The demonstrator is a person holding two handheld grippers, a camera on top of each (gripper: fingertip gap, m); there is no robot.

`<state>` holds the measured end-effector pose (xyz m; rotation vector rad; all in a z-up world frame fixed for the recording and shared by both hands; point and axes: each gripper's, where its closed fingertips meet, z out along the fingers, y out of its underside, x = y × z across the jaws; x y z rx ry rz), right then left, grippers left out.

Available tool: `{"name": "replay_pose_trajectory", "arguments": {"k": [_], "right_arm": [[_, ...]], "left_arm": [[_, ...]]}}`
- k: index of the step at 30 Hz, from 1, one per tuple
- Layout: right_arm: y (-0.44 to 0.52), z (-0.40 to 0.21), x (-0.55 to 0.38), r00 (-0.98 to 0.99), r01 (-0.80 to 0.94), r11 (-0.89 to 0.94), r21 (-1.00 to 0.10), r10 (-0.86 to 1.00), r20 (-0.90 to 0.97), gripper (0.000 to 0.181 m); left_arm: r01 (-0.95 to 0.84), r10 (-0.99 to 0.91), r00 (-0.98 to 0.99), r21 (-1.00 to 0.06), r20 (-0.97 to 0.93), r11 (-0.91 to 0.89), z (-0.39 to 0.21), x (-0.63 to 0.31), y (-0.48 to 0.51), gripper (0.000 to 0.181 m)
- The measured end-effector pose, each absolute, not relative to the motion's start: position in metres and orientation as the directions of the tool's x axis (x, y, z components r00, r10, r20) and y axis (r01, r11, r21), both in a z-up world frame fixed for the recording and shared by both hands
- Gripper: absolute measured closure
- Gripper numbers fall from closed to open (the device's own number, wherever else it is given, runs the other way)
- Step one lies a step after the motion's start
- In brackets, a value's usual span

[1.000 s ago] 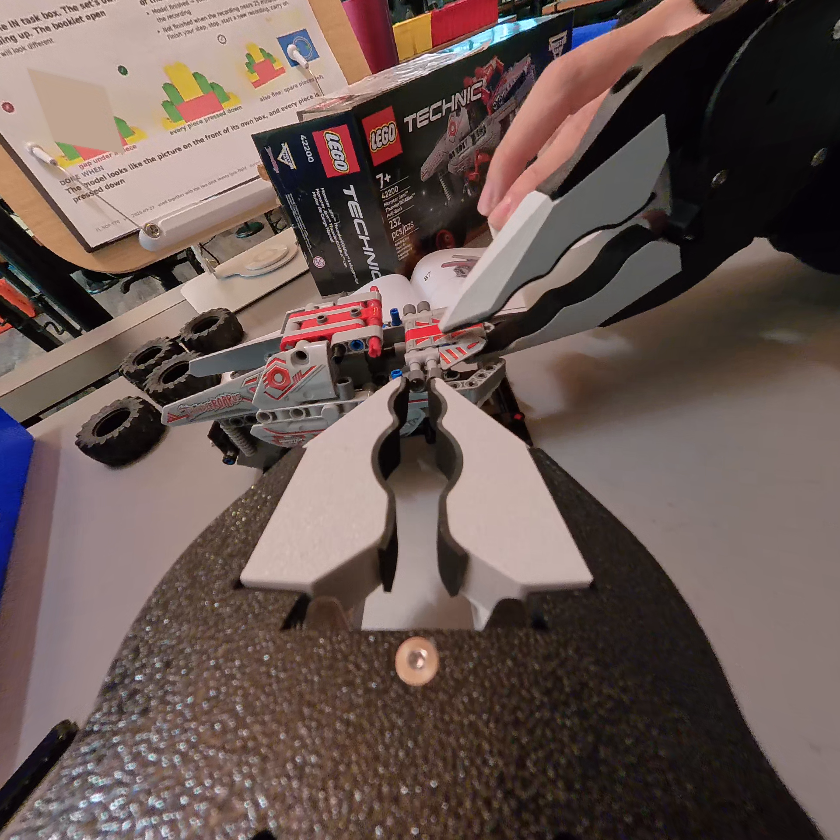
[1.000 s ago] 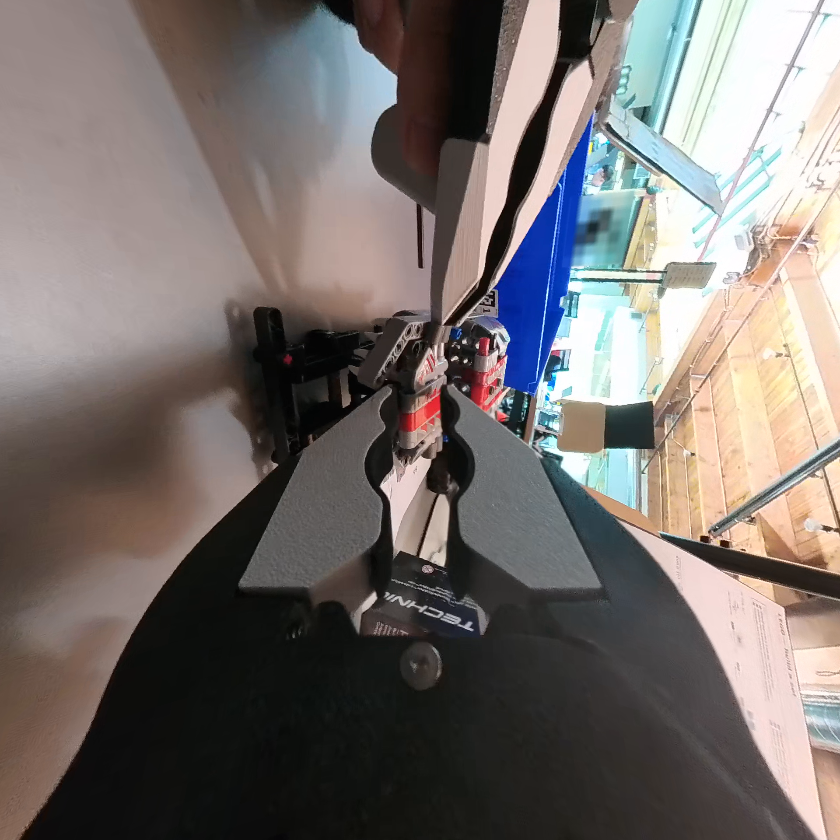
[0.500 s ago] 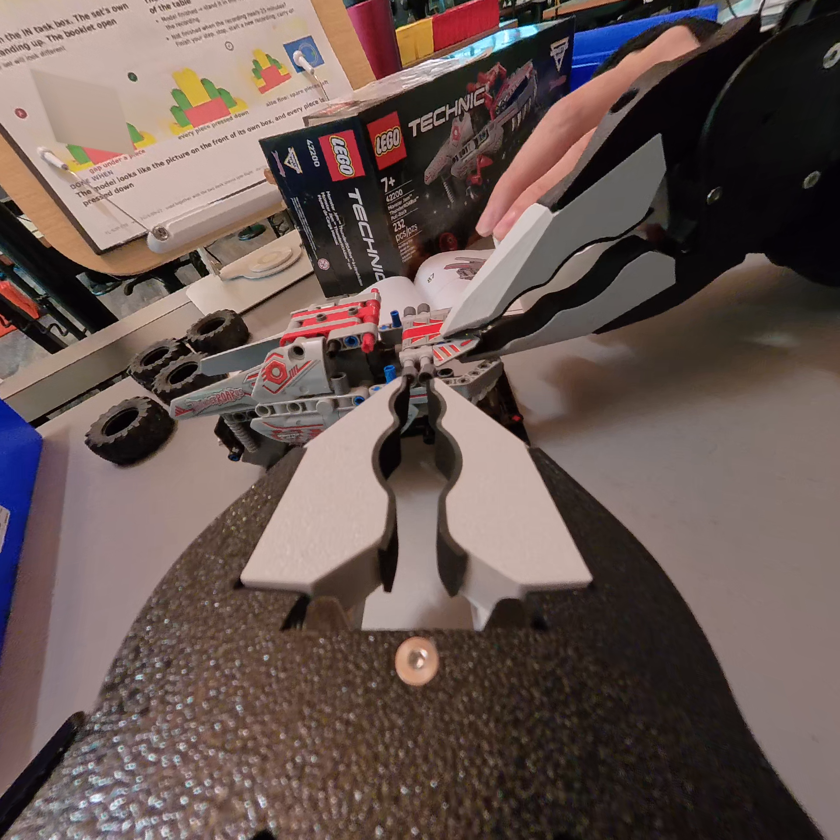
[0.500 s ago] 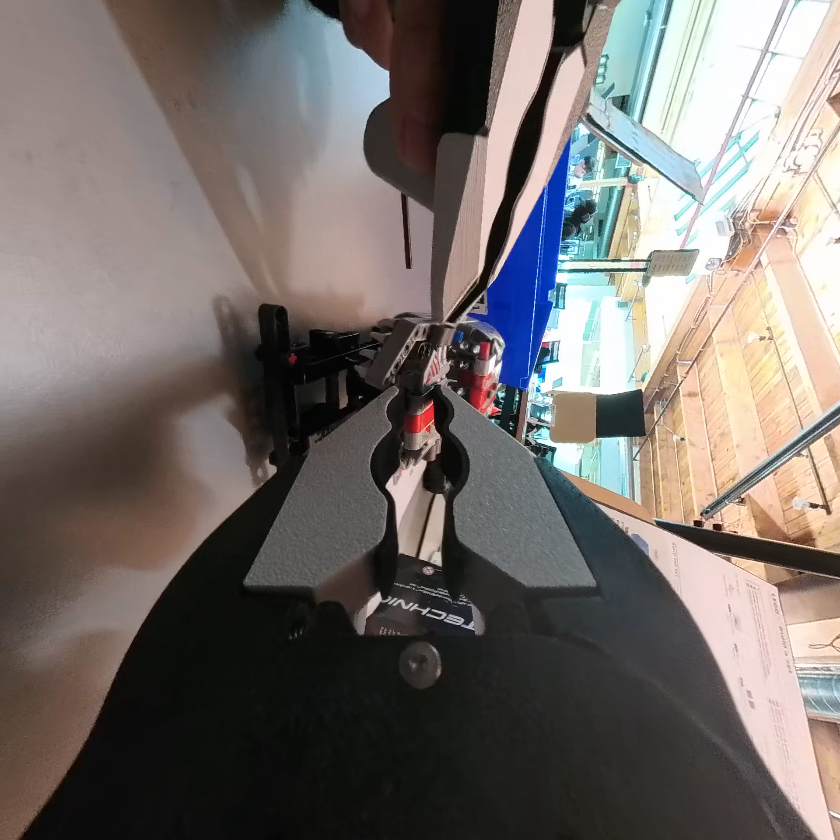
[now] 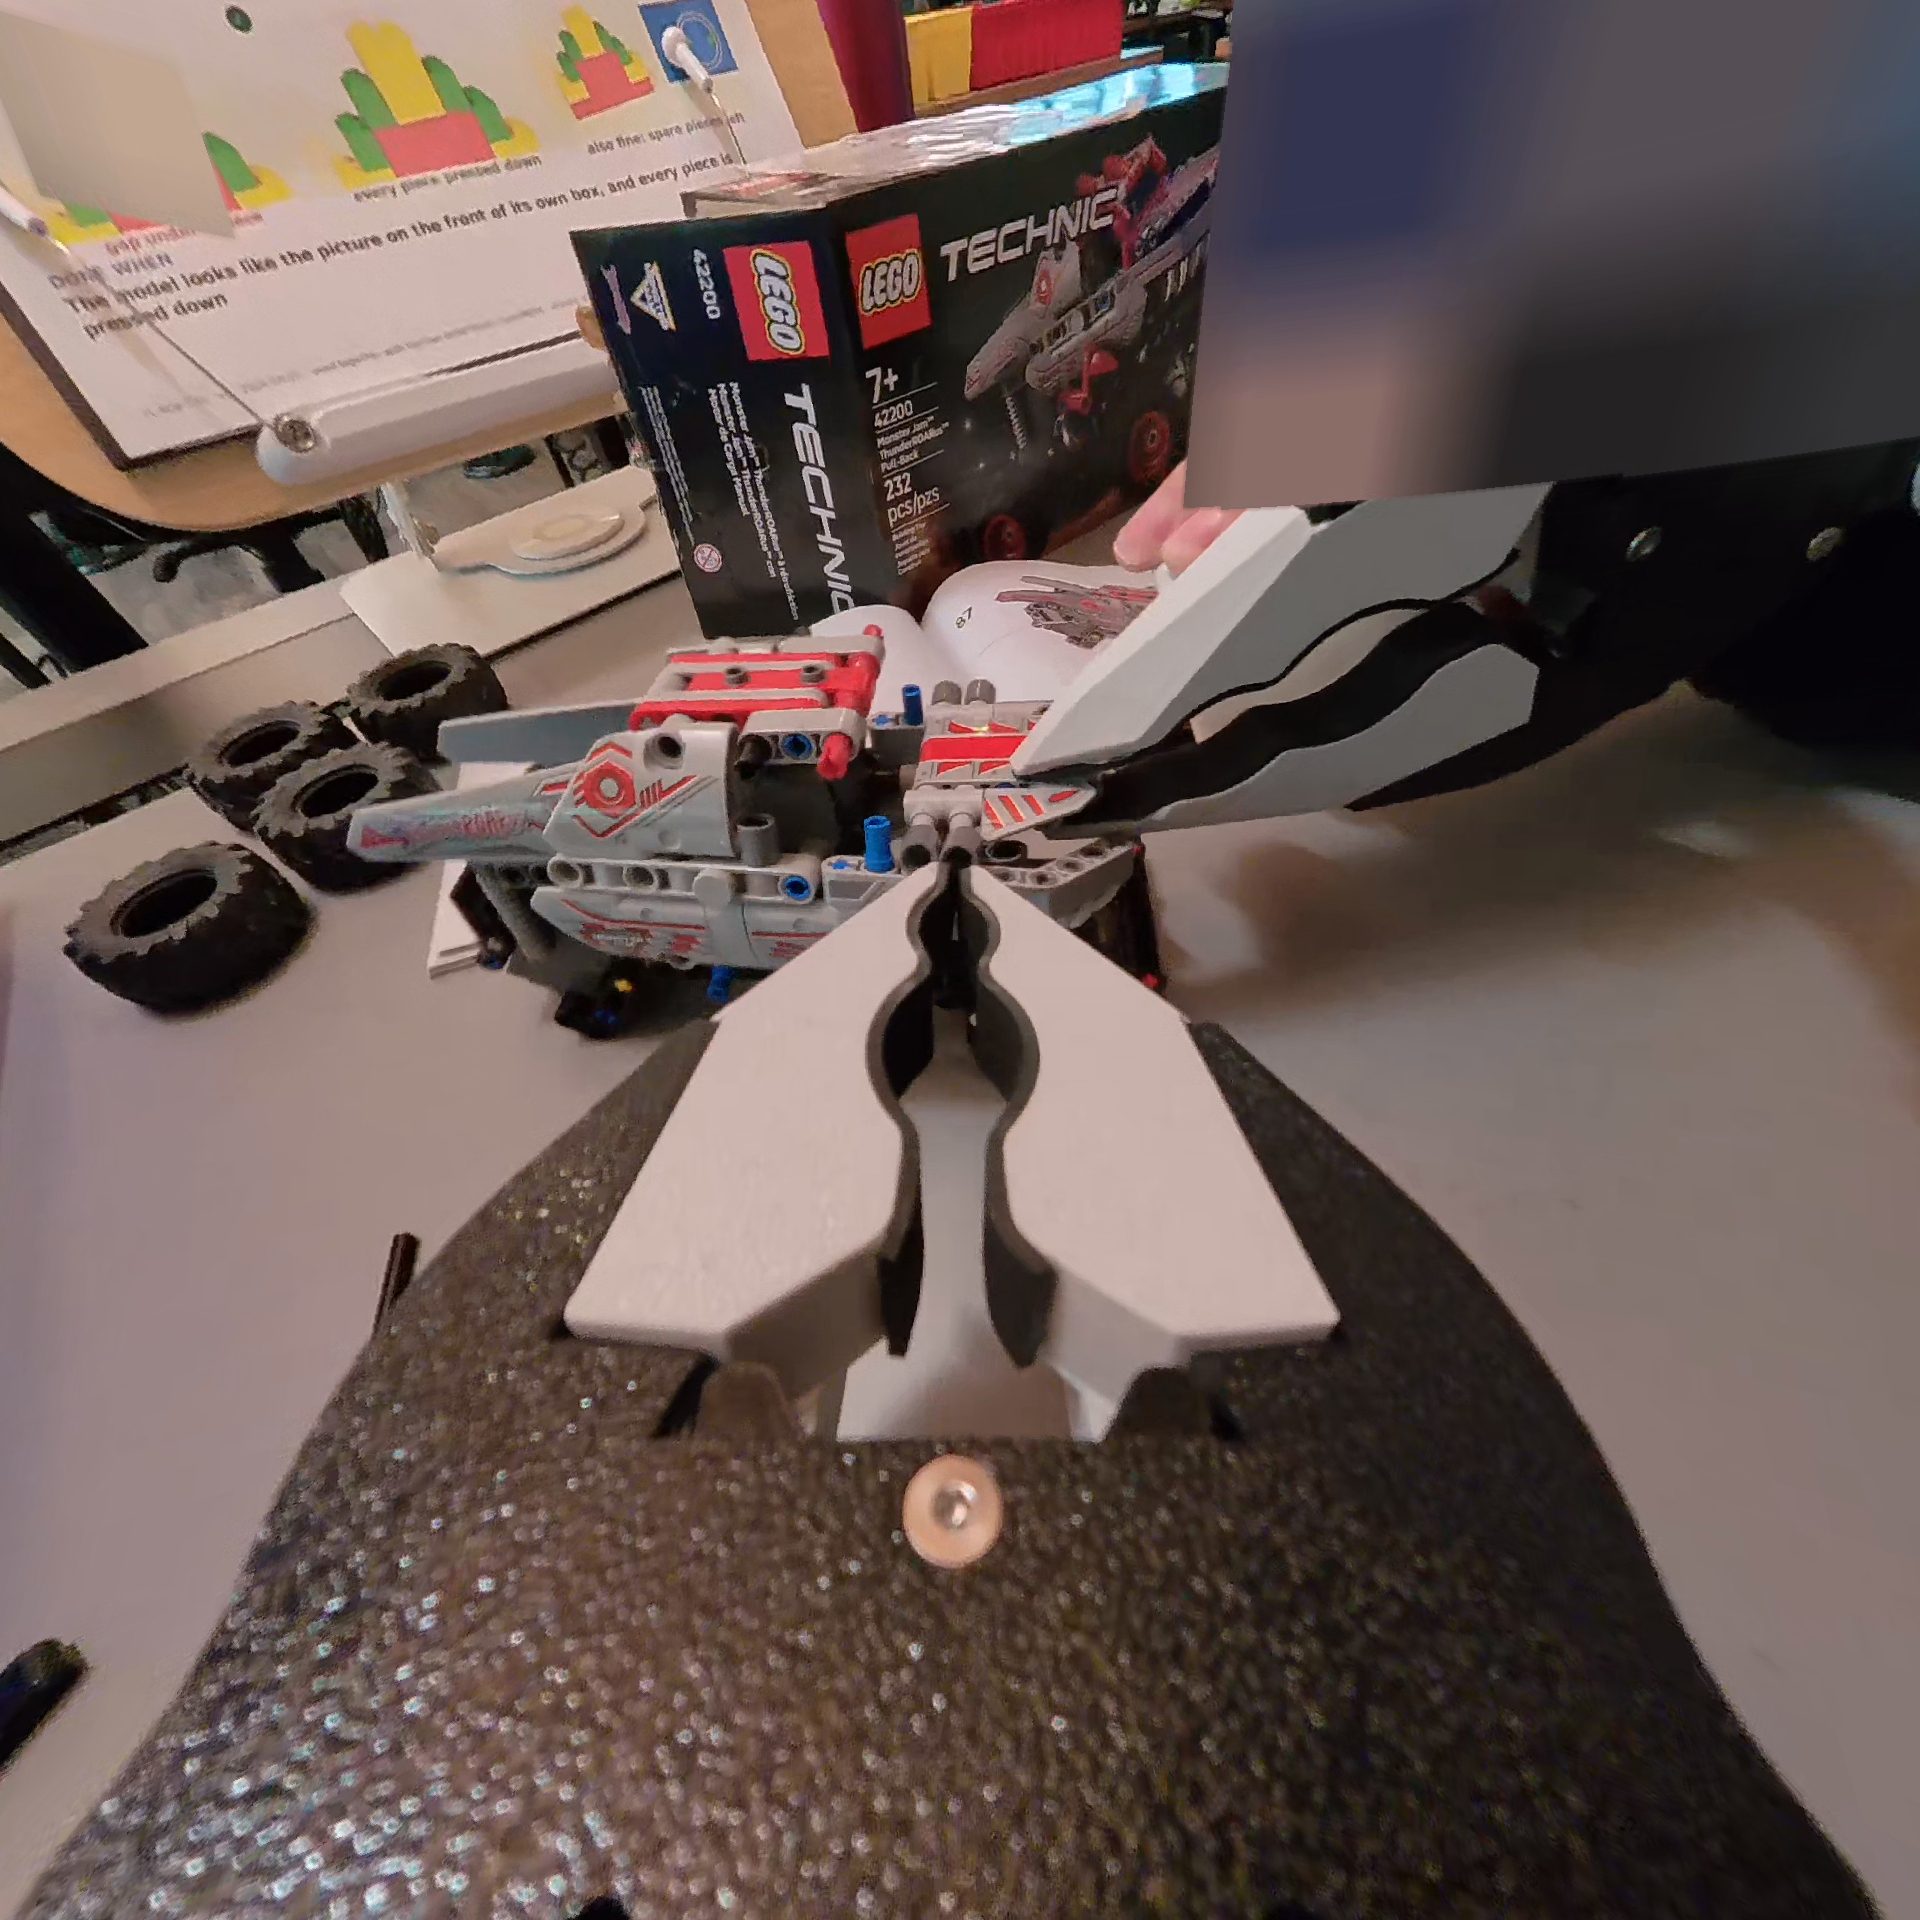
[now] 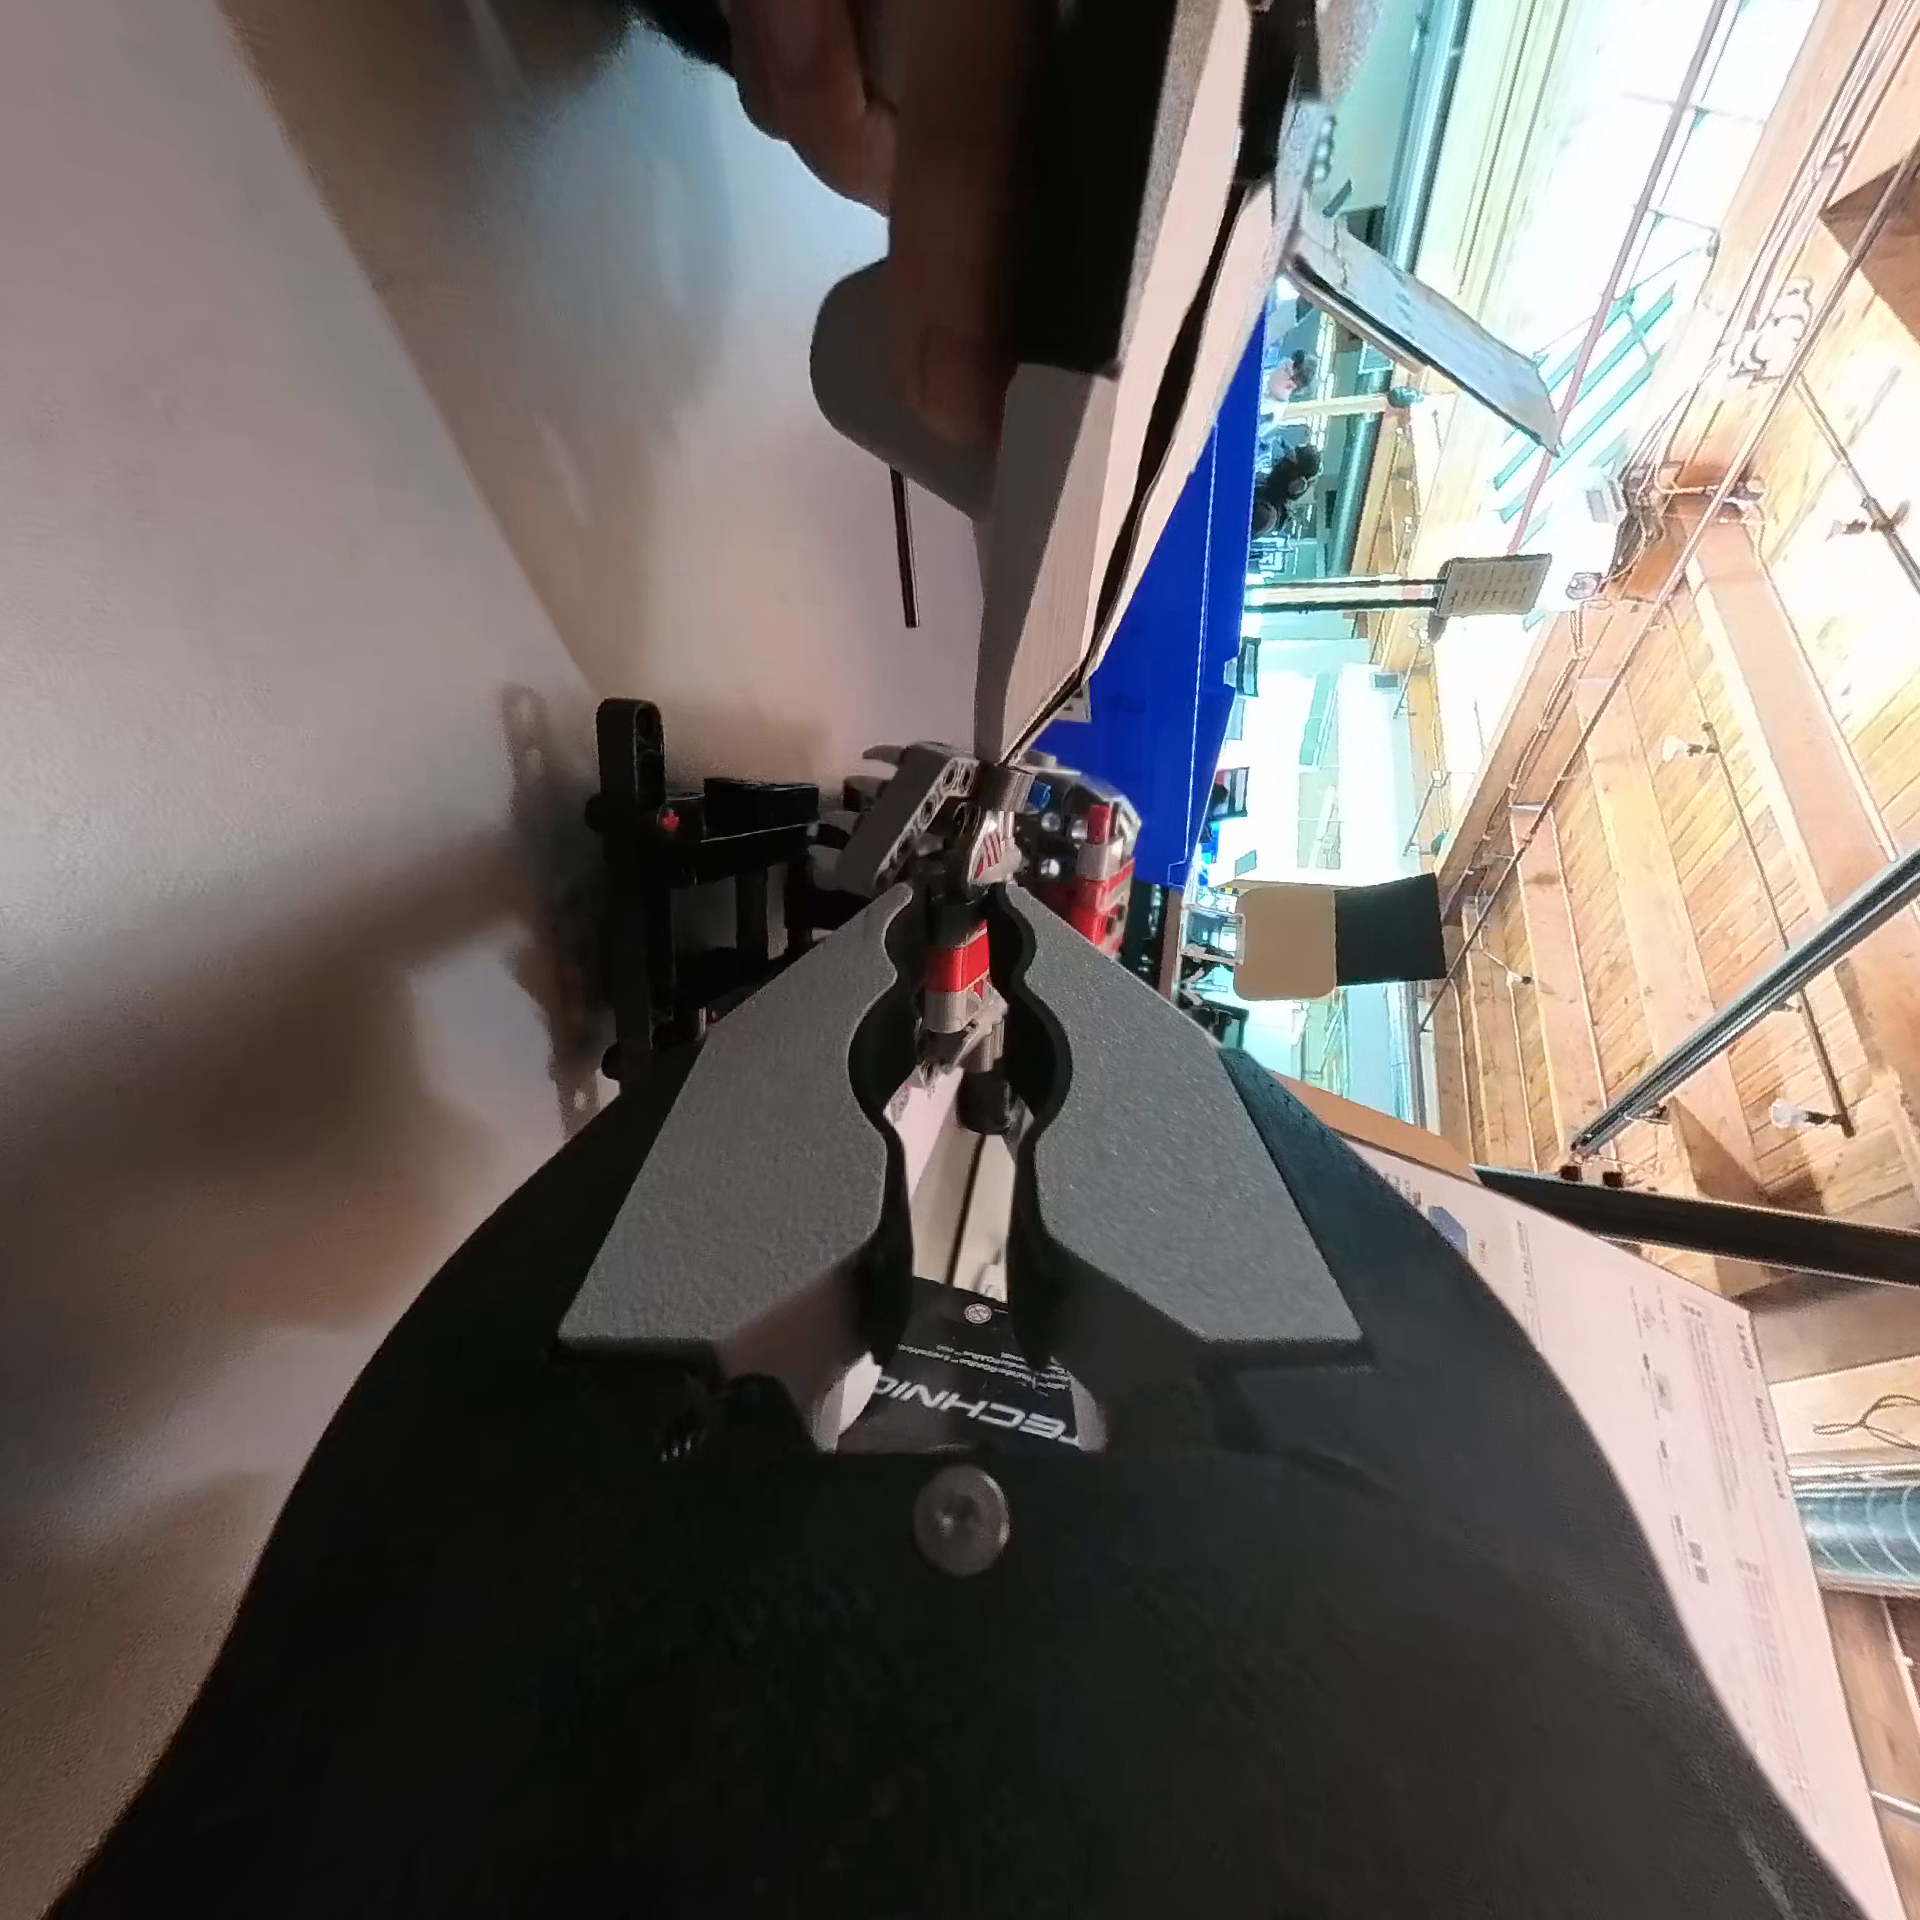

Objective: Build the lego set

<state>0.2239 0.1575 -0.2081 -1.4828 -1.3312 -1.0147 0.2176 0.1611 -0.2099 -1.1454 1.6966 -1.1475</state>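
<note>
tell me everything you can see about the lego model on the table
The lego model is a half-built grey, red-stickered vehicle body with blue pins, sitting wheel-less on the table before the box. The left tongs are shut on its rear grey pins; the right tongs pinch the red-striped rear panel from the side.

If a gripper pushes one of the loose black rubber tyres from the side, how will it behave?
The black knobbly tyres lie flat on the grey table, so one would probably slide, not roll. They look hollow, likely light. The rubber may squash when squeezed.
</note>
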Motion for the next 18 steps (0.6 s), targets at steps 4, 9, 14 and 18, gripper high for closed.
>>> {"name": "replay_pose_trajectory", "arguments": {"k": [4, 9, 14, 18], "right_arm": [[0.1579, -0.21, 0.2208, 0.085, 0.996, -0.042, -0.076, 0.287, 0.954, 0.173], [0.1575, -0.2103, 0.2191, 0.101, 0.995, -0.044, -0.092, 0.289, 0.952, 0.172], [0.157, -0.2106, 0.2176, 0.099, 0.995, -0.043, -0.09, 0.289, 0.952, 0.172], [0.1567, -0.2107, 0.2168, 0.091, 0.996, -0.042, -0.082, 0.282, 0.955, 0.173]], "left_arm": [[-0.263, -0.944, -0.304, -0.941, -0.127, 0.212, -0.2126, 0.2177, 0.1633, 0.181], [-0.253, -0.944, -0.316, -0.95, -0.096, 0.181, -0.2109, 0.2168, 0.1637, 0.181], [-0.262, -0.927, -0.375, -0.96, 0.002, 0.103, -0.2082, 0.2157, 0.1635, 0.181], [-0.27, -0.917, -0.398, -0.95, -0.04, 0.158, -0.209, 0.2159, 0.1651, 0.181]]}}
